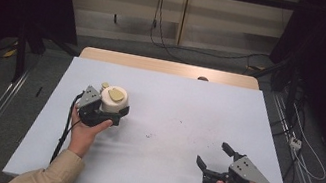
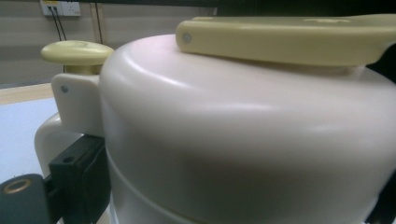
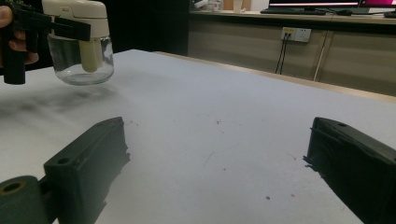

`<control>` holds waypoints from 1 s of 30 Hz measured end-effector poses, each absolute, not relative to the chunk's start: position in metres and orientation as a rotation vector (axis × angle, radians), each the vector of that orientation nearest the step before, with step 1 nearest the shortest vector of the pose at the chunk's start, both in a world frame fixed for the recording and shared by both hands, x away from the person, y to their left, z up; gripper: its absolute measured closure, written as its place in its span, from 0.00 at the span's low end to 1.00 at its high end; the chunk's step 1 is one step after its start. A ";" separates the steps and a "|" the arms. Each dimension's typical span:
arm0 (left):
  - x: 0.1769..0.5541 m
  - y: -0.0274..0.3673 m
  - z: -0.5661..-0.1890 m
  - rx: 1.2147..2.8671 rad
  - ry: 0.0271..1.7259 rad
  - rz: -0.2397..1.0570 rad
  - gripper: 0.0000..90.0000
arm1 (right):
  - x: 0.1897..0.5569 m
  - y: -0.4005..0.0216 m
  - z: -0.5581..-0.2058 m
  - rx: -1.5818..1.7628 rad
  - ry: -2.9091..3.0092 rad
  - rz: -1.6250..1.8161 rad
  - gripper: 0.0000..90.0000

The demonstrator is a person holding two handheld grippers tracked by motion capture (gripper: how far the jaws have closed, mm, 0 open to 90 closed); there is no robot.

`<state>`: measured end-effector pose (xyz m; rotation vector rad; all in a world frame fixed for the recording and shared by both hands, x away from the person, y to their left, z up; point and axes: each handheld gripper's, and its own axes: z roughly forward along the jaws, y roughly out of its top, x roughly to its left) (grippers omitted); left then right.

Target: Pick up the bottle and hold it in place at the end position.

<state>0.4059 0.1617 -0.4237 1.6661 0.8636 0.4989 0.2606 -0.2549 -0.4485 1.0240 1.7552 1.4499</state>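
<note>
At nine o'clock on the pale table (image 1: 175,98), the left gripper (image 1: 109,112) holds a jar (image 1: 114,99) by its cream lid housing, jaws closed against either side just under the domed top. Seen from the right gripper view, the jar (image 3: 84,51) hangs clear of the surface, its clear glass bowl below the jaws and an inner cream tube visible through the glass; gripping the hard plastic collar rather than the glass likely gives the pads a surer, non-slip purchase. The left gripper view shows the yellow lever (image 2: 289,39) lying flat across the dome and a yellow knob (image 2: 77,52) at the far side above the handle, both left free of the jaws, probably so they can be worked later. At four o'clock, well apart from the jar, the right gripper (image 1: 213,156) rests low near the table with jaws spread wide and nothing between them, pointing toward ten o'clock, seemingly kept ready to steady the glass or press the lever. Faint dark specks mark the table between the two hands.
</note>
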 end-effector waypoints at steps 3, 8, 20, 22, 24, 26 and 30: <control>0.407 0.160 -0.424 1.662 0.865 0.495 0.07 | 0.260 -0.256 -0.449 1.021 1.755 1.451 0.05; 0.409 0.156 -0.423 1.670 0.859 0.497 0.07 | 0.259 -0.257 -0.448 1.027 1.749 1.455 0.05; 0.415 0.144 -0.423 1.674 0.853 0.487 0.07 | 0.257 -0.260 -0.448 1.031 1.741 1.458 0.05; 0.416 0.143 -0.423 1.673 0.852 0.486 0.07 | 0.257 -0.260 -0.448 1.033 1.740 1.459 0.05; 0.417 0.142 -0.423 1.671 0.853 0.484 0.07 | 0.257 -0.260 -0.448 1.036 1.739 1.460 0.05; 0.418 0.141 -0.423 1.669 0.852 0.485 0.07 | 0.257 -0.260 -0.448 1.035 1.733 1.453 0.05; 0.420 0.138 -0.424 1.671 0.854 0.477 0.07 | 0.257 -0.261 -0.448 1.037 1.731 1.453 0.05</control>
